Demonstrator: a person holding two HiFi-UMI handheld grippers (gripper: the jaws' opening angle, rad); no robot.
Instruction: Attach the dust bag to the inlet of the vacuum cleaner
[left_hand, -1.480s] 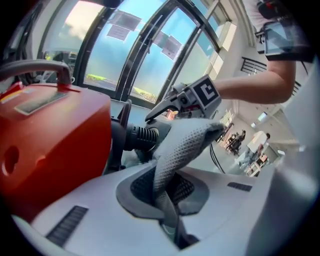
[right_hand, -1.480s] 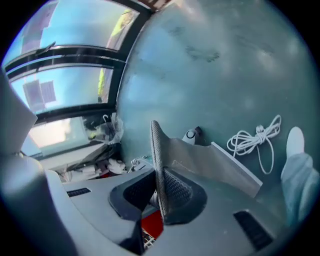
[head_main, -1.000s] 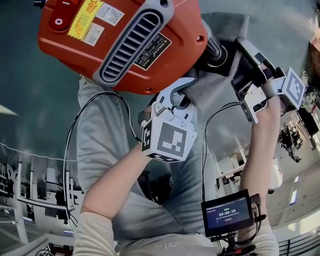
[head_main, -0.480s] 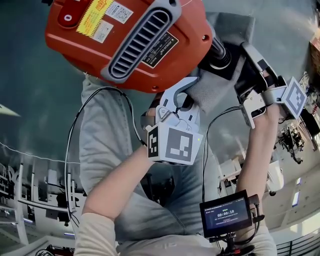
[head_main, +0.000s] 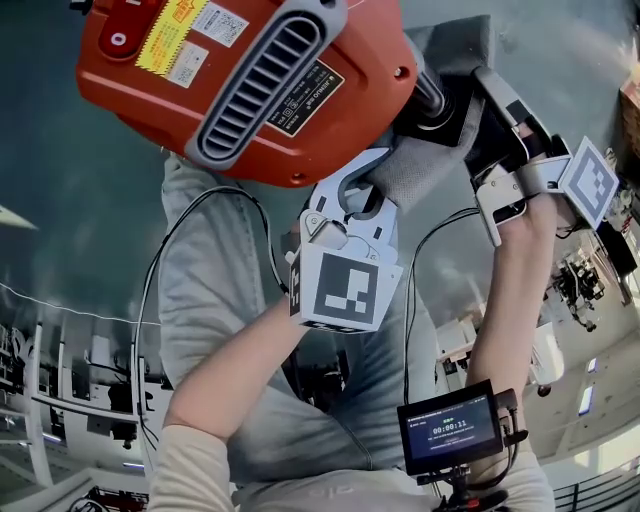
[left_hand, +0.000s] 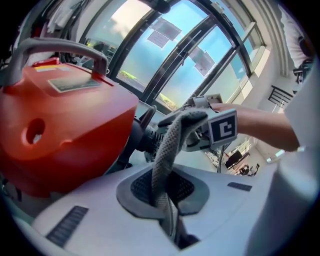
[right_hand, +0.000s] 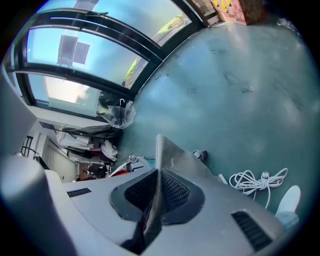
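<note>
1. Holding the dust bag (head_main: 415, 170) in both tools, I judge the step in hand to be fitting its mouth onto the inlet (head_main: 436, 100) of the vacuum cleaner (head_main: 240, 80). The attachment does not look finished.
2. My left tool (head_main: 368, 188) is closed tight on a fold of the grey fabric. The left gripper view shows the cloth pinched between the pads and rising toward the inlet.
3. My right tool (head_main: 487, 100) is likewise clamped on the bag's fabric, on the far side of the inlet from the left tool.
4. Position: the bag spans the two tools and touches the black inlet at the end of the orange body. Whether its opening already surrounds the inlet I cannot tell.
5. Next move, in my judgement: draw the bag's mouth squarely over the inlet and toward the body. Both grips stay firm and pull evenly, so the cloth neither slips nor seats crooked.
</note>
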